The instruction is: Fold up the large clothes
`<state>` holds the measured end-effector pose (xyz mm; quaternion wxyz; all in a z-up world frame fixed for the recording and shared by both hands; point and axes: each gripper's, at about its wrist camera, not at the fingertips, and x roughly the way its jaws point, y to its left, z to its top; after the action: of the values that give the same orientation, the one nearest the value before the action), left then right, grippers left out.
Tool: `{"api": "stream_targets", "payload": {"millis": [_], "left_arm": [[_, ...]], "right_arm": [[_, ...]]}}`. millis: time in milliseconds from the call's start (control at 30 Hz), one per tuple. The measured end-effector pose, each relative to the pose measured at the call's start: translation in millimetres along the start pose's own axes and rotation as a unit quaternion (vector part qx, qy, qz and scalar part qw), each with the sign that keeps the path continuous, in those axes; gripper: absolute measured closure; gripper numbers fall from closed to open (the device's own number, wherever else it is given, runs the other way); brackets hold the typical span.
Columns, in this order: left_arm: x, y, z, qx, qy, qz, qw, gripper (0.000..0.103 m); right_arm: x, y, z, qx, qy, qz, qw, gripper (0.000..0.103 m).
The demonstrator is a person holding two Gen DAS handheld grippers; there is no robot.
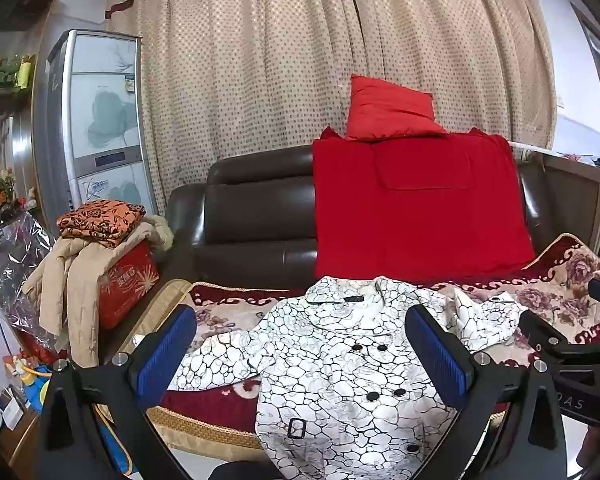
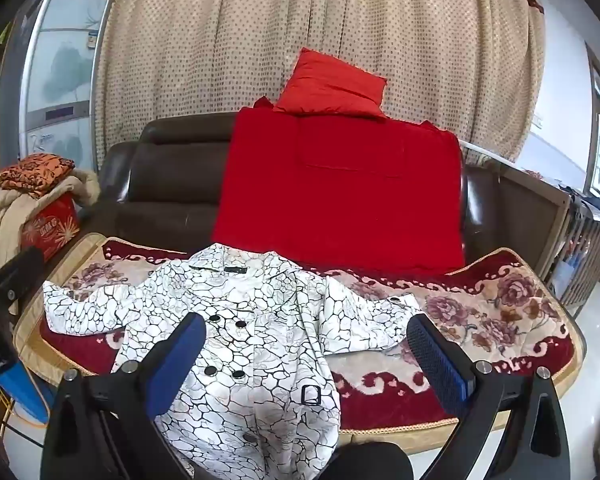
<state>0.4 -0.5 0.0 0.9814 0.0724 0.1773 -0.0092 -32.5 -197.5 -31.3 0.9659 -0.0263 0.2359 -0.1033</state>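
Note:
A white coat with a black pebble pattern and black buttons [image 1: 340, 364] lies face up on the sofa seat, collar towards the backrest, hem hanging over the front edge; it also shows in the right wrist view [image 2: 251, 344]. Its sleeves spread to both sides. My left gripper [image 1: 300, 348] is open and empty, hovering in front of the coat's chest. My right gripper [image 2: 306, 352] is open and empty above the coat's lower right side. The right gripper's body [image 1: 572, 364] shows at the right edge of the left wrist view.
The brown leather sofa [image 1: 251, 208] has a floral red seat cover [image 2: 480, 320], a red blanket [image 1: 416, 204] over the backrest and a red cushion [image 1: 388, 108] on top. A red box with piled clothes [image 1: 99, 264] stands at the left. A cabinet [image 1: 99, 116] stands behind.

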Motion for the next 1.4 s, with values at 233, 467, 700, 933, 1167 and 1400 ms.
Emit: {"api": "stream_targets", "payload": {"millis": [233,467,700,933,1167,1400], "left_arm": [[12,13,-7,-0.012,0.013,-0.001,0.9998,0.0],[26,0,-9,-0.011,0.026,0.008,0.9996,0.0],[43,1,-12,-0.016,0.041,0.027,0.9986,0.0],[48,8,-13,-0.029,0.038,0.05,0.9976,0.0],[51,11,-18,-0.034,0.05,0.053,0.9967,0.0],[58,2,-47,-0.023,0.111,0.046,0.9925,0.0]], "right_arm": [[10,4,-2,0.004,0.002,-0.003,1.0,0.001],[19,-1,-2,0.019,0.007,0.006,1.0,0.001],[28,-6,-4,0.027,0.011,0.019,0.999,0.001],[33,-5,-3,0.035,0.013,0.04,0.999,0.001],[37,6,-10,0.039,0.032,0.067,0.996,0.001],[47,18,-34,0.029,0.086,0.091,0.992,0.001]]}}
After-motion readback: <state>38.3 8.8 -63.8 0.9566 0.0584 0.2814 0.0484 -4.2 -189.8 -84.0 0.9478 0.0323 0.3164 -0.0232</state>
